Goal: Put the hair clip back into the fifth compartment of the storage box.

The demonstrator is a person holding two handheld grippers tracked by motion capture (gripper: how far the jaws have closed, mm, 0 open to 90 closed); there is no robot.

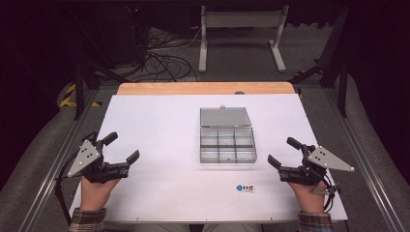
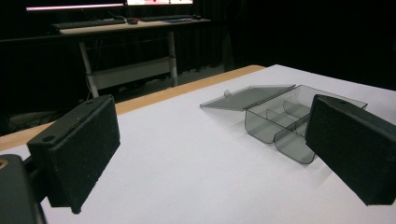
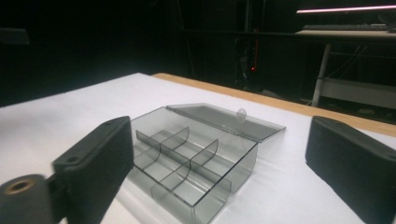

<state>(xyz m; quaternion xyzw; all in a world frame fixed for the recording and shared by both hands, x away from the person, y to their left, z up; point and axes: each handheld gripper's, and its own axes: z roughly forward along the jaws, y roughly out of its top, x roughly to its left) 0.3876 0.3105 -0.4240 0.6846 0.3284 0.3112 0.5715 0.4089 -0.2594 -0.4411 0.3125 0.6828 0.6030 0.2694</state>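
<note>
both grippers, l & r, jaws wide, nothing held; open box btwn them.

Compartment box mid-table; small packet before it, rightward.

My left gripper points out over the white table, its two black jaws standing wide apart with nothing between them. Past the right jaw sits the clear compartment box, its dividers showing through the smoky plastic; the jaw covers its near corner. Its lid lies flat and open behind it (a small tab sticks up at the edge). Farther back, a wooden strip edges the table, and a desk stands in the dark.
</note>
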